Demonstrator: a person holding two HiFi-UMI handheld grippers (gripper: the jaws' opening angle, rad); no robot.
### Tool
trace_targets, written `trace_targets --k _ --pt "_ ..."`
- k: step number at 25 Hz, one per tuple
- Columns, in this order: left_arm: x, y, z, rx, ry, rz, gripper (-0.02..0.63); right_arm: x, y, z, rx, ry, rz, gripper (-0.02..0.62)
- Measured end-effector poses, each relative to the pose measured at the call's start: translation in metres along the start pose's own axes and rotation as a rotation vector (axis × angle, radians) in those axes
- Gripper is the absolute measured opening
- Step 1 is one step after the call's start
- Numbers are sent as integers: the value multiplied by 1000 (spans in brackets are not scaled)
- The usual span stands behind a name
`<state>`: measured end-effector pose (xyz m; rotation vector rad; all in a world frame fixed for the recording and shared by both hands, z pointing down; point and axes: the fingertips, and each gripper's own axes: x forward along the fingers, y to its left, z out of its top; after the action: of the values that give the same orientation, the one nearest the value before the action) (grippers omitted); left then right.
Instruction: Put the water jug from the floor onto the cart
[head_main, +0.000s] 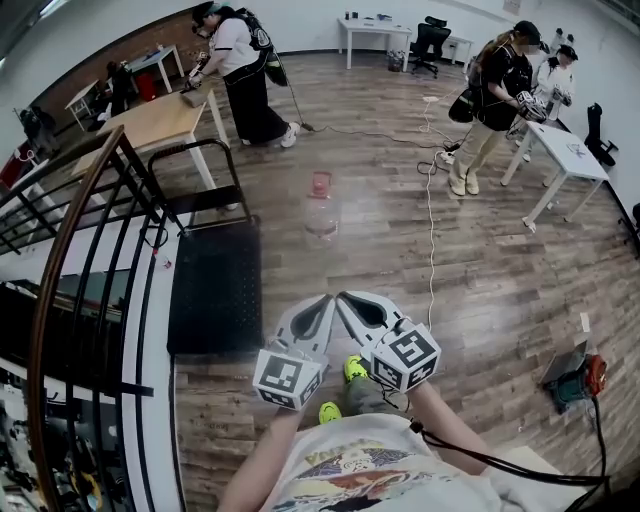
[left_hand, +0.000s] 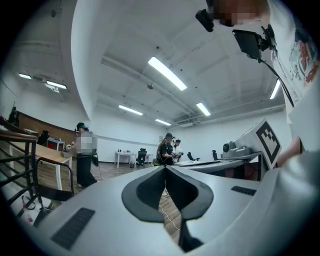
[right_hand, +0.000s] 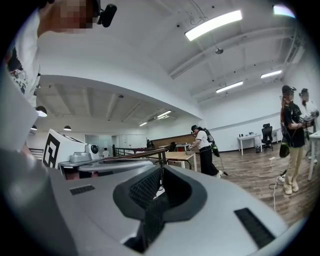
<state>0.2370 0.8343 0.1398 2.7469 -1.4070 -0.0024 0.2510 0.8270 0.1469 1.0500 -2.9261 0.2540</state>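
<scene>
The person's printed shirt (head_main: 360, 470) fills the bottom edge of the head view, with two bare forearms reaching forward from it and yellow-green shoes (head_main: 355, 368) showing between them. Just ahead, the left claw (head_main: 326, 299) and the right claw (head_main: 342, 297) are held side by side and level, their tips close together. Each carries a marker cube (head_main: 288, 375) turned up toward the camera. The left gripper view shows the left claw's jaws shut tip to tip with nothing between them. The right gripper view shows the right claw likewise closed and empty. The water jug (head_main: 320, 208), clear with a red cap, stands upright on the wooden floor (head_main: 500, 280) ahead of both claws and well apart from them. It is near the far right corner of the cart (head_main: 213, 285), a flat black platform with a black tube handle (head_main: 205, 195) at its far end; jug and cart do not touch. Left of the cart a dark railing (head_main: 70, 270) curves along a stairwell. Beyond the handle is a wooden worktop (head_main: 160, 118), where a person in a white top (head_main: 240, 70) leans over it. To the right, two more people (head_main: 495, 100) stand by a white worktop (head_main: 565, 150), and a white cable (head_main: 431, 230) trails across the floor. An orange and teal tool (head_main: 575, 378) lies on the floor at the right edge.
</scene>
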Motion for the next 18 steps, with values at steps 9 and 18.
trace_targets --k 9,18 --pt "48 25 -4 -2 26 19 12 32 -49 1 24 10 26 29" --pt "124 60 -11 -2 49 50 12 72 -122 4 16 30 48 30"
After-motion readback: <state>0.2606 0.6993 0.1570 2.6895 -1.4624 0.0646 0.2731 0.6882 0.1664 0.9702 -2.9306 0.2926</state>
